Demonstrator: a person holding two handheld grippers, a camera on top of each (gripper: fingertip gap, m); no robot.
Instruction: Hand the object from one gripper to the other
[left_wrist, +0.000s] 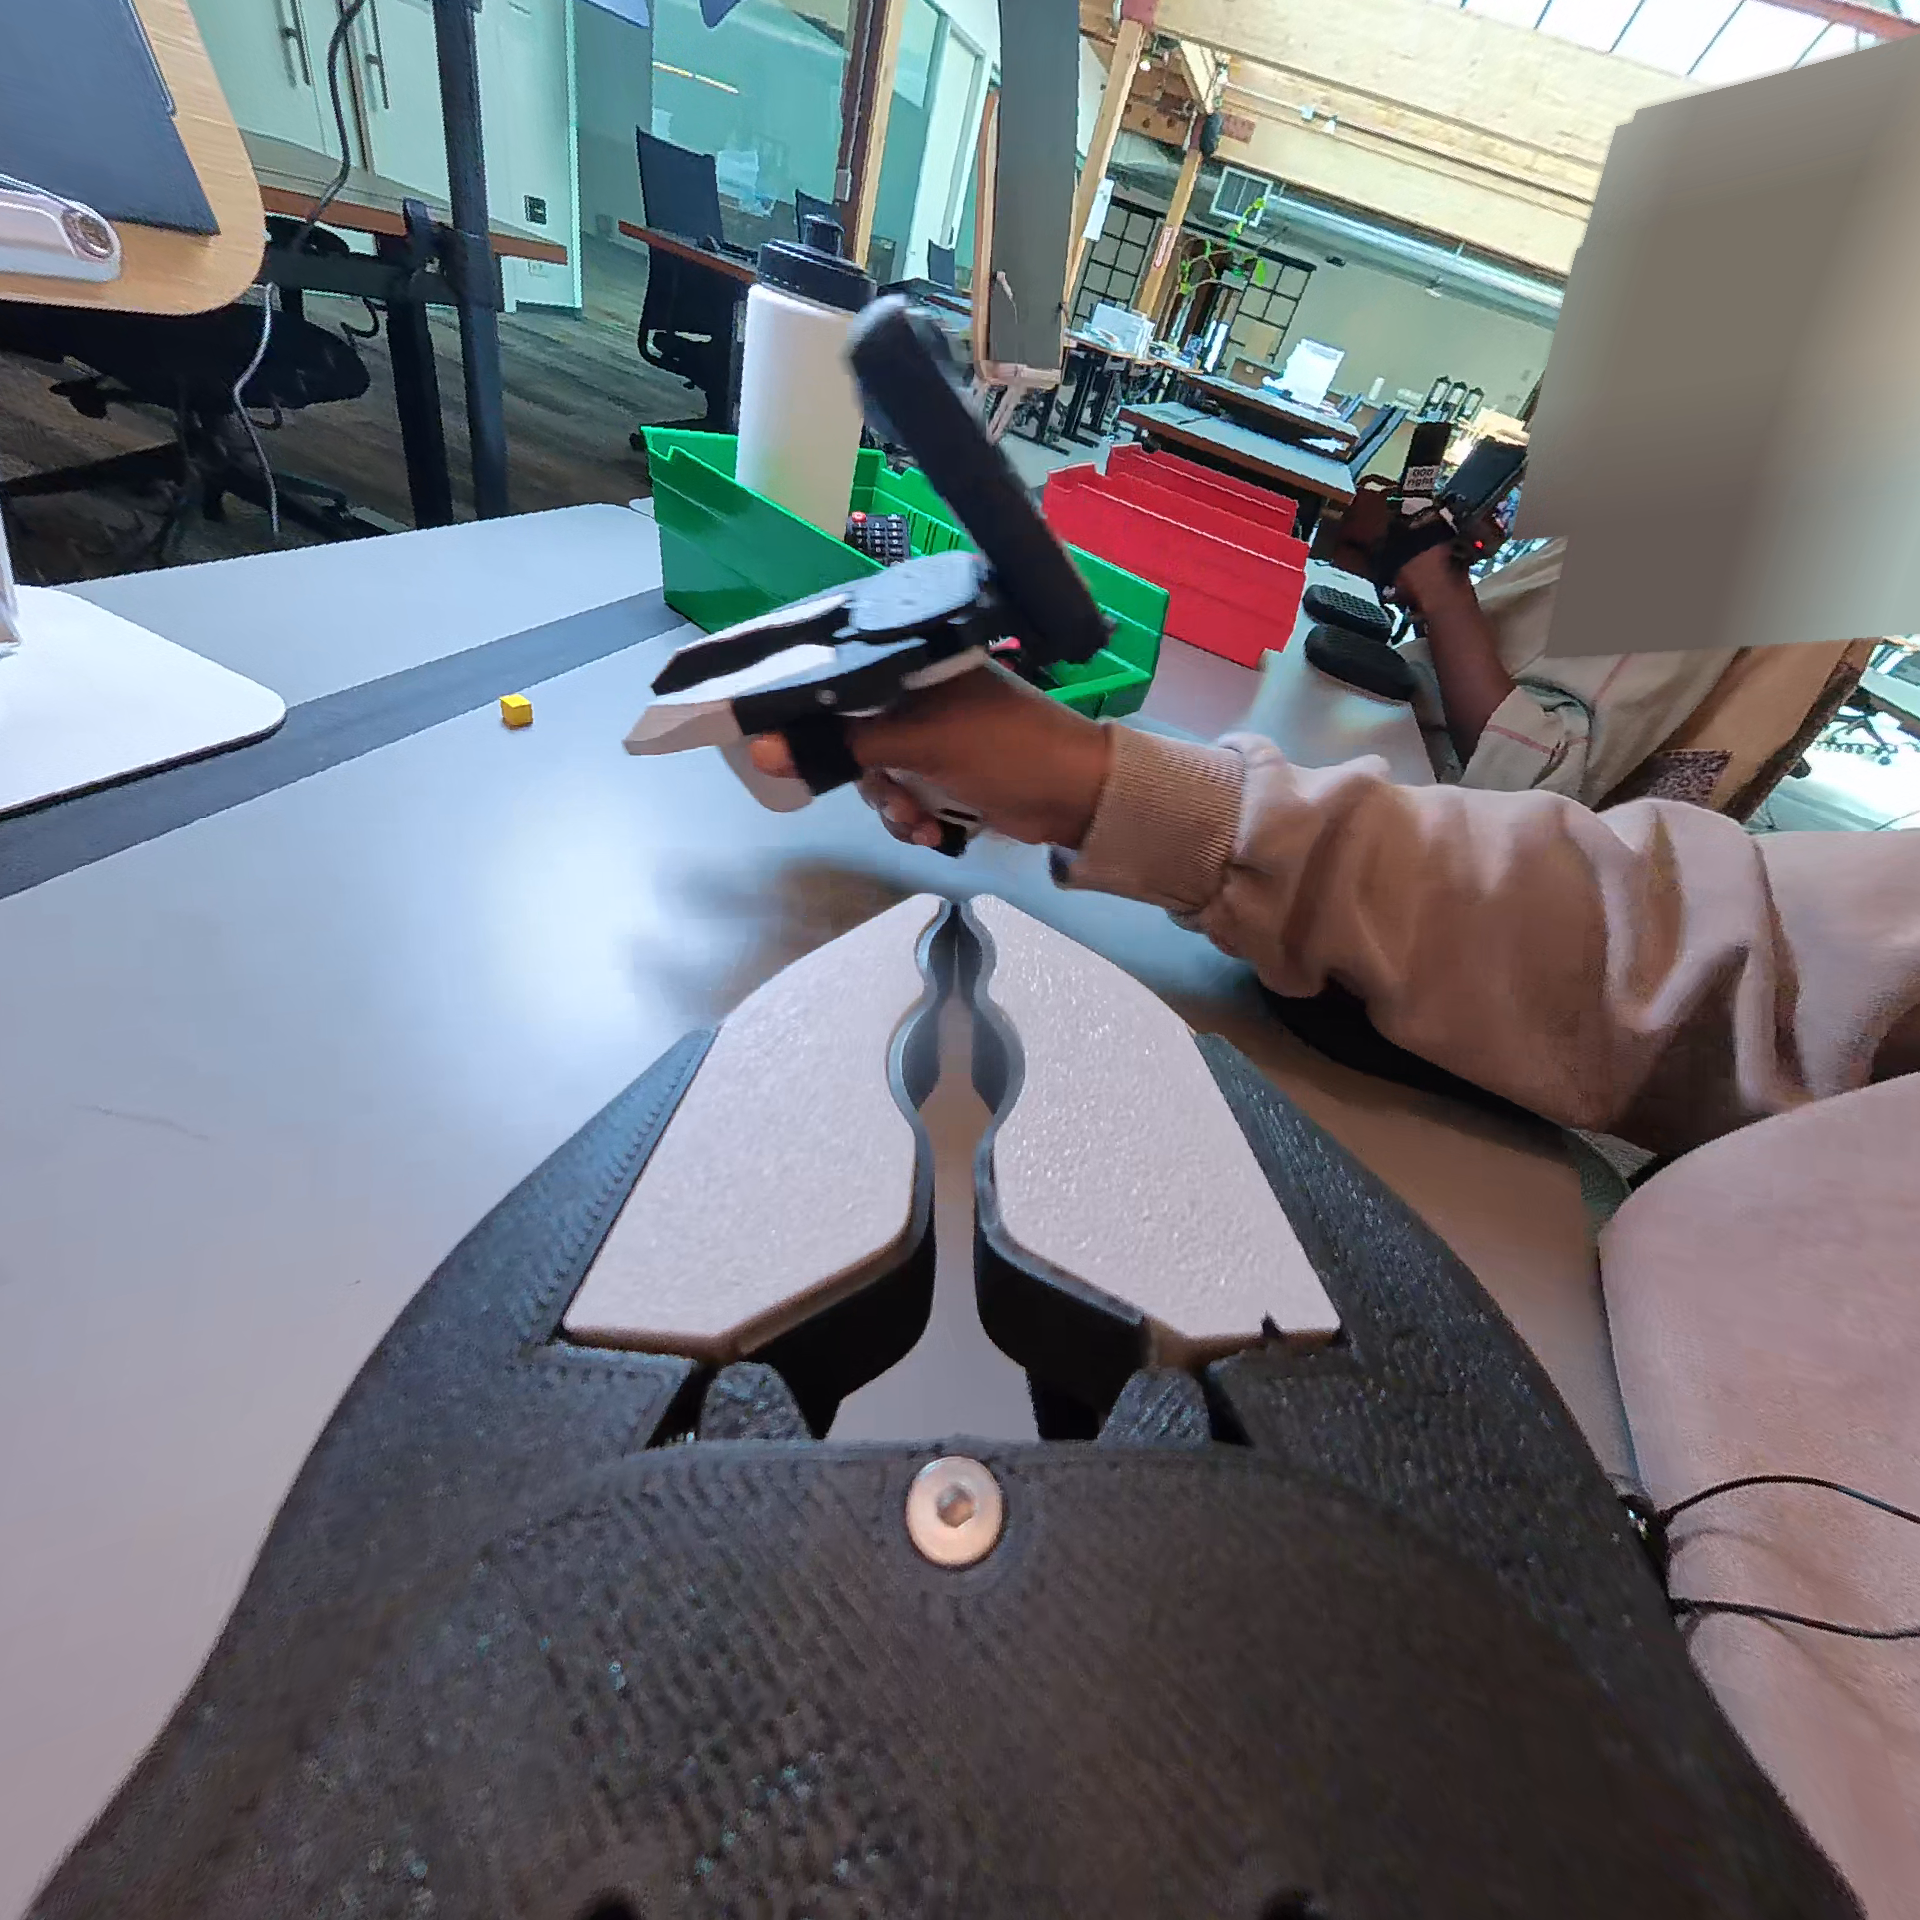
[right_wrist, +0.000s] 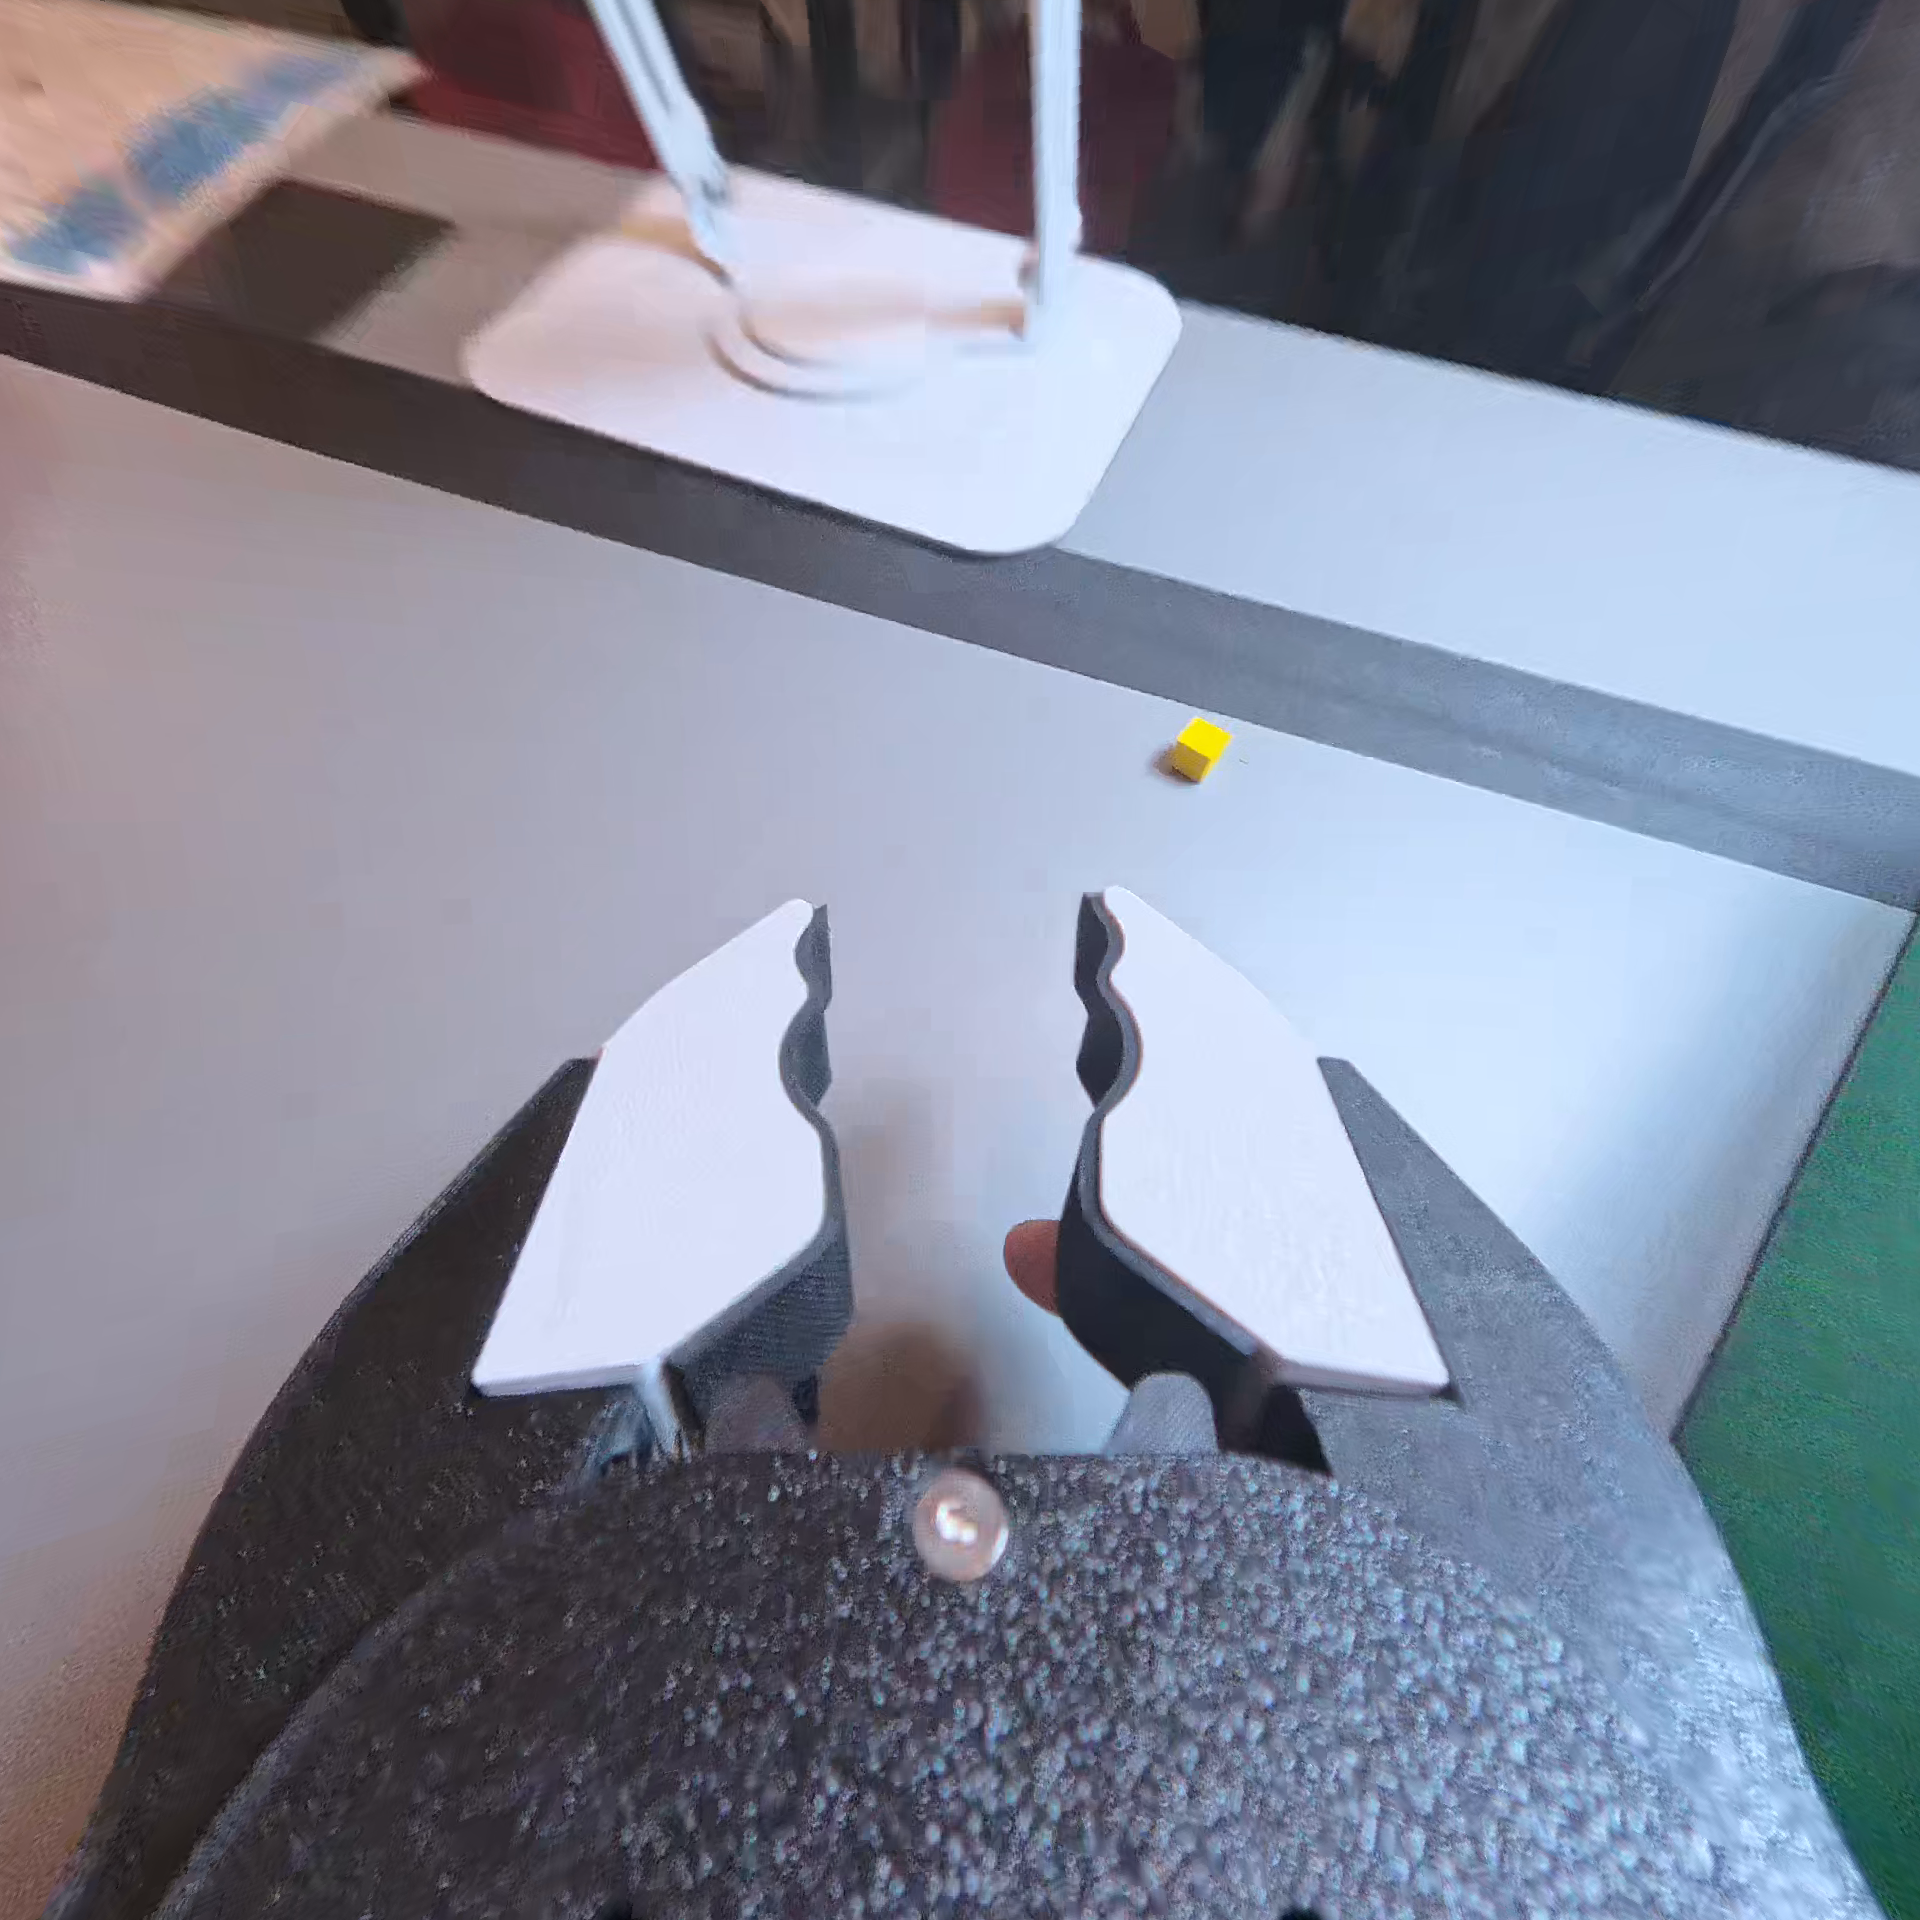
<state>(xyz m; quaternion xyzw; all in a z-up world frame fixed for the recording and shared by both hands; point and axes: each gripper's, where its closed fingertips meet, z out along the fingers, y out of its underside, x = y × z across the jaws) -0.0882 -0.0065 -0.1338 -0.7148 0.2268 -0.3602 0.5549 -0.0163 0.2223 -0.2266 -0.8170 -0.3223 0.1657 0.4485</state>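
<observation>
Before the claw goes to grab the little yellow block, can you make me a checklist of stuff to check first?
1. Yellow block lies free on the table, nothing touching it: ok.
2. Right claw is open wide enough for the block: ok.
3. Right claw is lined up with the block: not ok, the block sits ahead and off to the right.
4. Path to the block is clear: ok.
5. Left claw is empty: ok.
6. Left claw is open to receive: not ok, shut.
</observation>
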